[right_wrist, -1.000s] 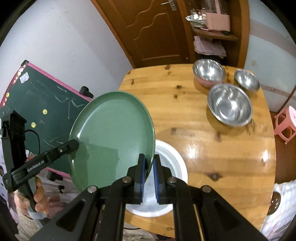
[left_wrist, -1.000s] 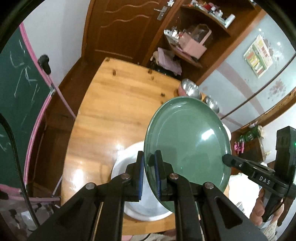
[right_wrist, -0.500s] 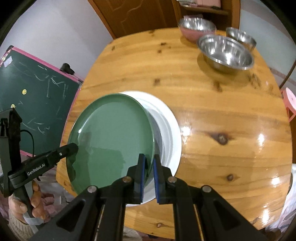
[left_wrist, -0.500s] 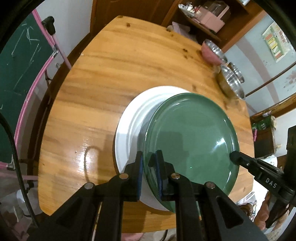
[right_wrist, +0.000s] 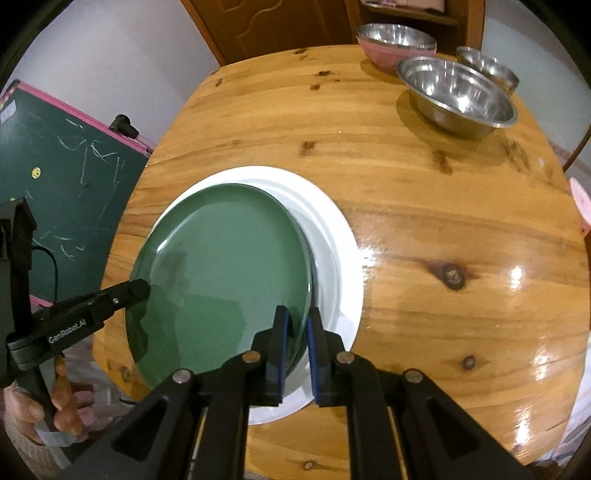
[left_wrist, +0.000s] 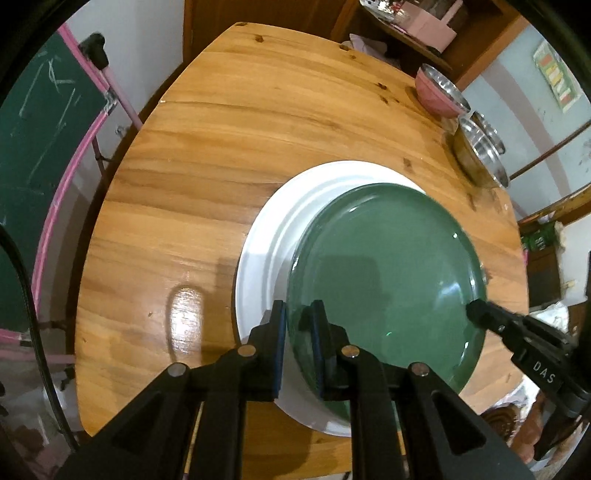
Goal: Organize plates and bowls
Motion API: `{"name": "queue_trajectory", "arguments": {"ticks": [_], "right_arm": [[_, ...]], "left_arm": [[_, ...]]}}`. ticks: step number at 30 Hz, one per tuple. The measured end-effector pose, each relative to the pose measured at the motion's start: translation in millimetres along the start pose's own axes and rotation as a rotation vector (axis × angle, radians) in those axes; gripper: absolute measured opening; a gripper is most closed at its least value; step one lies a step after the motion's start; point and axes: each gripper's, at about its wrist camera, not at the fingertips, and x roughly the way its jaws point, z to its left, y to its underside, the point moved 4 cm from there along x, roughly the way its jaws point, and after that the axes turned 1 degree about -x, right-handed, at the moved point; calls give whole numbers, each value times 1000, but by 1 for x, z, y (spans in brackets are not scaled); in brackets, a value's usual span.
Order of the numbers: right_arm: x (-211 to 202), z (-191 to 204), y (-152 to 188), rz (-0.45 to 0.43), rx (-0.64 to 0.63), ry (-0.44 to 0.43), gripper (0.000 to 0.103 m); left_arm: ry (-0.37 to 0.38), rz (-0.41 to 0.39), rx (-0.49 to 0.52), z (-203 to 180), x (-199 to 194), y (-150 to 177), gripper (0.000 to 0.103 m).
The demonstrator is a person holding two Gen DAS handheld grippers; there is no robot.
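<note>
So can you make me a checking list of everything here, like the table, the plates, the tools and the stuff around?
Surface: round wooden table, glossy, with knots.
Job's things: green plate over the white plate, off-centre toward the near edge; whether it rests flat cannot be told. Large steel bowl, small steel bowl and pink bowl with a steel bowl inside, at the far side.
Clutter: nothing seen on the table.
Grippers: left tool and right tool each clamp the green plate's rim, on opposite sides.
Cables: black cable at the left view's edge.
Surroundings: chalkboard, wooden door, shelf, pink stool.
</note>
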Motion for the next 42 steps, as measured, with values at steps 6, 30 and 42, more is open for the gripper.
{"name": "queue_trajectory", "arguments": {"ticks": [6, 30, 42], "right_arm": [[6, 1, 3, -5, -53, 71, 12], [-9, 2, 3, 11, -57, 19, 20], [-53, -1, -7, -99, -59, -28, 21]], "left_arm": [[-12, -1, 10, 2, 2, -1, 11], [0, -111, -1, -6, -40, -12, 53], [26, -234, 100, -55, -97, -21, 84]]}}
